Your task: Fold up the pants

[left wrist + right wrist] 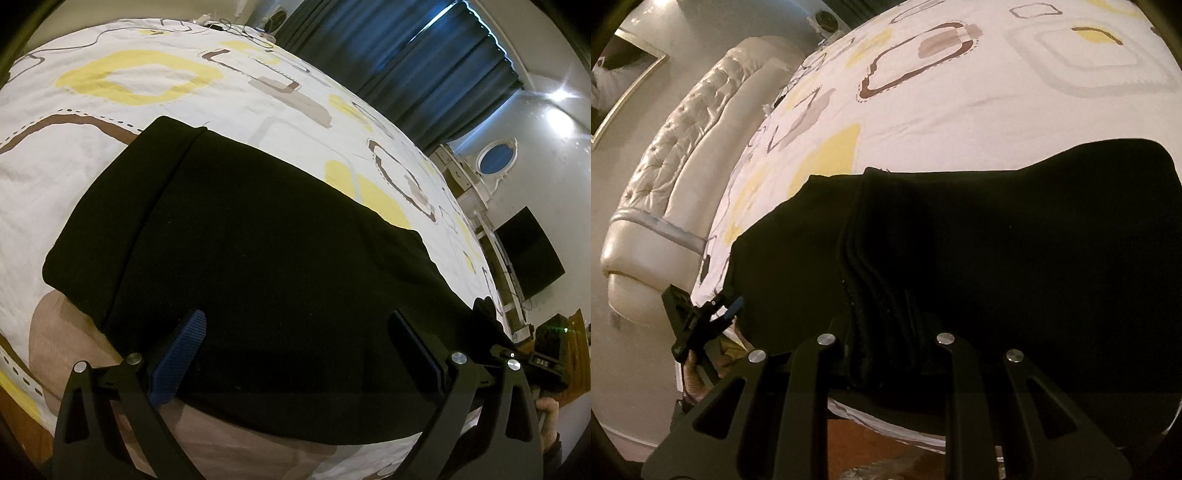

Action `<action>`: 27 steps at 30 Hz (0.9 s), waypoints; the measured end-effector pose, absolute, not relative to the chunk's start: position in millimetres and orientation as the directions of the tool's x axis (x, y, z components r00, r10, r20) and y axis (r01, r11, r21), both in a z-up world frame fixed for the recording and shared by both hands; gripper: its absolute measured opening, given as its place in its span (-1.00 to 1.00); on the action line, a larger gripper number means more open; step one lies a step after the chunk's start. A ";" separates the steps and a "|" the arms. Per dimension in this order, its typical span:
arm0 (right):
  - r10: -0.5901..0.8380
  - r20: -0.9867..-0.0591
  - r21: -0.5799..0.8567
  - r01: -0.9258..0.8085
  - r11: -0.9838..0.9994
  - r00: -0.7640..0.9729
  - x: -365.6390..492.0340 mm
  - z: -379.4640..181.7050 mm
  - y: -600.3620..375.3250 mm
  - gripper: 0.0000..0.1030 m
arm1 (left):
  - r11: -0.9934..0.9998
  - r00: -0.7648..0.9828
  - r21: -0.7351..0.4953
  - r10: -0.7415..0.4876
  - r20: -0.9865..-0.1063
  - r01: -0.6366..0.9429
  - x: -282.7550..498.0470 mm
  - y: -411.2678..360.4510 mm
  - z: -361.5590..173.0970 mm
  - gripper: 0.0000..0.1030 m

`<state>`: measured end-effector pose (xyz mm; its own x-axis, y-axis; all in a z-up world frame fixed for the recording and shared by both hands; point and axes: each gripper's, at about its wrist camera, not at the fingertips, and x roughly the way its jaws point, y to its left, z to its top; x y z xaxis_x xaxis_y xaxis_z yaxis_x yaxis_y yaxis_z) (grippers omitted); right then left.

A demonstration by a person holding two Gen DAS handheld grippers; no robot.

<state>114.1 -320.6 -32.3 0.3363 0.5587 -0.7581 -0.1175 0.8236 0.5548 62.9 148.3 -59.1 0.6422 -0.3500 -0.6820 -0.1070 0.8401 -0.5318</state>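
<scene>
The black pants (258,240) lie folded on the bed, with a folded layer edge running down their left part. My left gripper (299,350) is open, its blue-padded fingers (181,354) spread wide just above the near edge of the pants. In the right wrist view the pants (1015,240) fill the lower half. My right gripper (886,354) is closed on a bunched fold of the pants at their near edge; its fingertips are hidden in the cloth. The left gripper also shows in the right wrist view (729,308) at the pants' left corner.
The bed sheet (147,122) is white with yellow and brown shapes. A padded cream headboard (676,155) stands at the left. Dark blue curtains (424,62), a dresser and a black screen (528,254) are beyond the bed. The floor (879,443) lies below the bed edge.
</scene>
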 end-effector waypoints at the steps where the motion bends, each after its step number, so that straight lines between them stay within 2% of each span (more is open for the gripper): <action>1: 0.558 -0.759 0.553 -0.120 0.825 0.335 114.2 -32.2 -319.4 -0.63 | 0.840 0.642 -0.531 -0.350 -0.682 -0.107 62.8 148.0 -59.0 0.90; 21: 0.349 -0.874 0.285 -0.228 0.931 0.337 104.7 -36.0 -272.4 -0.62 | 0.839 0.639 -0.535 -0.358 -0.680 -0.098 62.2 146.5 -58.6 0.90; 25: 0.308 -0.888 0.230 -0.248 0.941 0.342 102.3 -37.5 -262.8 -0.56 | 0.837 0.638 -0.539 -0.366 -0.677 -0.091 62.0 146.8 -58.9 0.90; 27: 0.286 -0.894 0.200 -0.263 0.944 0.345 101.2 -38.5 -257.0 -0.46 | 0.835 0.638 -0.544 -0.371 -0.674 -0.089 62.1 148.0 -59.2 0.90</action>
